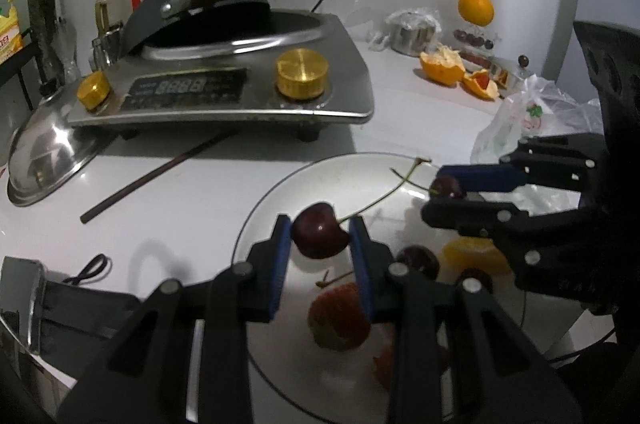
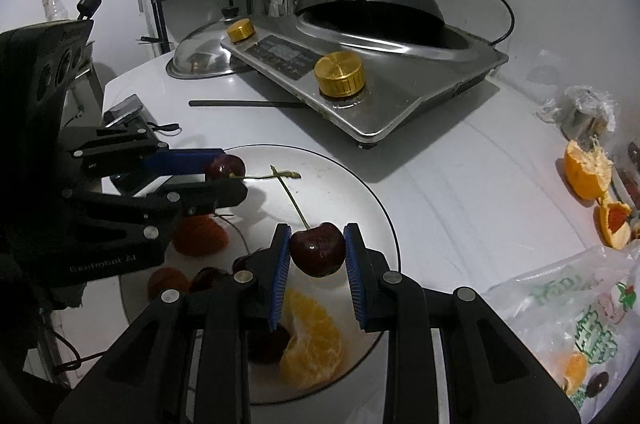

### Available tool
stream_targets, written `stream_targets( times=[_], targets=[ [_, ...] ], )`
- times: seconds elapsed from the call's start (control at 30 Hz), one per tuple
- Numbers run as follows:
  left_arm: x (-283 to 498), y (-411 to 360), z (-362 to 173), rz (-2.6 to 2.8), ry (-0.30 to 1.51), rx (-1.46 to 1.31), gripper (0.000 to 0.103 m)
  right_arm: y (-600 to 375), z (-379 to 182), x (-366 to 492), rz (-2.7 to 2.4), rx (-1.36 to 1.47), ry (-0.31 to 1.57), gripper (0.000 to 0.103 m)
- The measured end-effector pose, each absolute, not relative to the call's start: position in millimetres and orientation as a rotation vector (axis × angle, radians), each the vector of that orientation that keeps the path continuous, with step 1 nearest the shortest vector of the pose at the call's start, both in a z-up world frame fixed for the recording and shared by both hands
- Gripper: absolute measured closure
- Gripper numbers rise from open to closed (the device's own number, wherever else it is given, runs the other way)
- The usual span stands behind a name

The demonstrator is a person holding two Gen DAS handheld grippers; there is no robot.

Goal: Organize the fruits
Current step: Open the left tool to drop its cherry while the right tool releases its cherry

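1. Nearest to my left camera is the left gripper (image 1: 320,242). Its two blue pads close on a dark cherry (image 1: 319,230), one pad on each side, and the cherry sits at the tips, with its stem pointing away to the right.
2. The right gripper (image 2: 316,250) does the same with a second cherry (image 2: 317,248). The jaws are closed on its sides, and the stem rises toward the far rim of the plate (image 2: 372,199).
3. Both cherries seem lifted a little above the plate, but I cannot tell how high. The two stems appear to cross or meet over the plate; whether they are joined I cannot tell.
4. Under and around the jaws, on the plate, lie a strawberry (image 1: 338,318), an orange segment (image 2: 314,338) and more cherries.
5. I judge the step is the carrying of the cherries, both already grasped. The next move calls for a gentle grip, because the fruit is soft and round and can slip out. If the stems are joined, both hands must move together.
6. Farther away, a cooktop (image 2: 404,95) and orange peels (image 2: 588,175) stand on the table.
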State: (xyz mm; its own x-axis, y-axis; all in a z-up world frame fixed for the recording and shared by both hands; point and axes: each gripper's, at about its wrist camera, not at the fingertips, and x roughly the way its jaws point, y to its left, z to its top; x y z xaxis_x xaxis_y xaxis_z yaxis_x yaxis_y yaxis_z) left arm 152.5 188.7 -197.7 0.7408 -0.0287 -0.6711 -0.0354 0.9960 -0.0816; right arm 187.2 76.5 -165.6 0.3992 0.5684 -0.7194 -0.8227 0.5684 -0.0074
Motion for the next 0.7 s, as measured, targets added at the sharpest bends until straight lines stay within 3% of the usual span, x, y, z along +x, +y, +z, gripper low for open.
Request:
stream_targets(
  times=[0.4, 0.7],
  targets=[
    [162, 194, -213, 0.015, 0.776, -0.12, 0.071, 89, -177, 195, 0.91, -0.403, 0.767, 0.074],
    [154, 195, -209, 0.018, 0.761, -0.121, 0.054, 86, -173, 195, 0.89, -0.386, 0.773, 0.066]
  ],
)
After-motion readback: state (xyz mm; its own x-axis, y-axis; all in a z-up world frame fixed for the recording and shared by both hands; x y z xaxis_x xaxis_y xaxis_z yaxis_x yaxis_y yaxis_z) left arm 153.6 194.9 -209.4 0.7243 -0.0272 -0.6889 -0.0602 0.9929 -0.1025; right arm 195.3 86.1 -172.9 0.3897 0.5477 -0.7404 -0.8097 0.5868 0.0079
